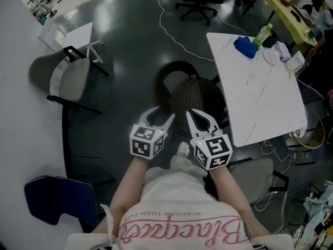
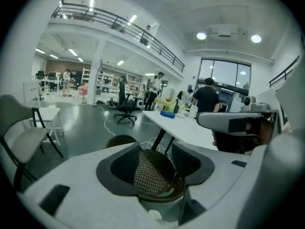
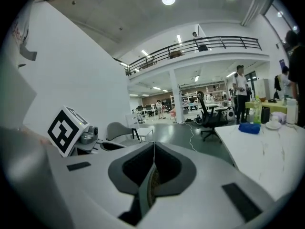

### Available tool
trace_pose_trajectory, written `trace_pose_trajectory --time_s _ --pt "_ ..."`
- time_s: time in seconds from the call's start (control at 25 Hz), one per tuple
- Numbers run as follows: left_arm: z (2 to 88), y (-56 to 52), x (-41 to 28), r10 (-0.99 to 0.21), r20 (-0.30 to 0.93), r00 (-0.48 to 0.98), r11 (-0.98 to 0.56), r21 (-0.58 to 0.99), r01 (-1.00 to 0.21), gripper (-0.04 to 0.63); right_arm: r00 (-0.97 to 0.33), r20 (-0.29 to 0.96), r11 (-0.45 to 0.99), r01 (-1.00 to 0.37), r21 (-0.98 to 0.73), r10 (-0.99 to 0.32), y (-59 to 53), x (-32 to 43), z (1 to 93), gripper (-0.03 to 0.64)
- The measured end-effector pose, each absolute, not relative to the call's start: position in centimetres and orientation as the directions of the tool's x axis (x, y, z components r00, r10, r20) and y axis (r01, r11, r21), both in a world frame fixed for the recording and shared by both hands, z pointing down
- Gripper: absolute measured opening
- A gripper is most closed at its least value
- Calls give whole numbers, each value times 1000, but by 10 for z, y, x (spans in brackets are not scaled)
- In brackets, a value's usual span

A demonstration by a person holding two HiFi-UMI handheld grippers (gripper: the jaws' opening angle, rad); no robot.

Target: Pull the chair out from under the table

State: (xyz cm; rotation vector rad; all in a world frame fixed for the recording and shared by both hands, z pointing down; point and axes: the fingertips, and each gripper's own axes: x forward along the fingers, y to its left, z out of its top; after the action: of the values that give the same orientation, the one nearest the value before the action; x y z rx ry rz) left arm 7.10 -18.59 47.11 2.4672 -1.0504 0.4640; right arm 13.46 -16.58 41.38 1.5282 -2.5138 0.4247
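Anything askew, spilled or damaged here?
Nothing looks spilled or broken. The one untidy thing is a white cable snaking loose across the open floor beyond the woven chair, which stands upright at the white table's edge.

Two grippers [image 1: 160,116] [image 1: 197,116], one woven chair [image 1: 191,95], one marble-top table [image 1: 260,98], one green bottle [image 1: 263,34]

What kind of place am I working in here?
Likely a big open-plan office or lab hall: white table, wheeled office chair, a railed mezzanine overhead, and a cable trailing across the floor.
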Motion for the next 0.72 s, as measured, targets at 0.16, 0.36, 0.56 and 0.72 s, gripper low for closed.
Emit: trace_pose_trajectory --time_s 0.16,0.36,0.56,0.72 --pt "497 -211 73 -618 504 603 -554 265 -789 184 -516 305 484 -857 -177 -801 -191 145 423 5" --pt "530 -236 65 -633 572 521 -459 264 -848 184 -575 340 534 -818 -215 -744 -218 147 448 5" --pt "567 -256 47 -637 644 424 -379 218 -899 184 -586 393 534 -809 -244 -709 -237 140 471 5" --pt "609 -267 33 -580 712 396 -320 248 -915 184 -572 438 523 -818 -241 -694 -247 128 485 5"
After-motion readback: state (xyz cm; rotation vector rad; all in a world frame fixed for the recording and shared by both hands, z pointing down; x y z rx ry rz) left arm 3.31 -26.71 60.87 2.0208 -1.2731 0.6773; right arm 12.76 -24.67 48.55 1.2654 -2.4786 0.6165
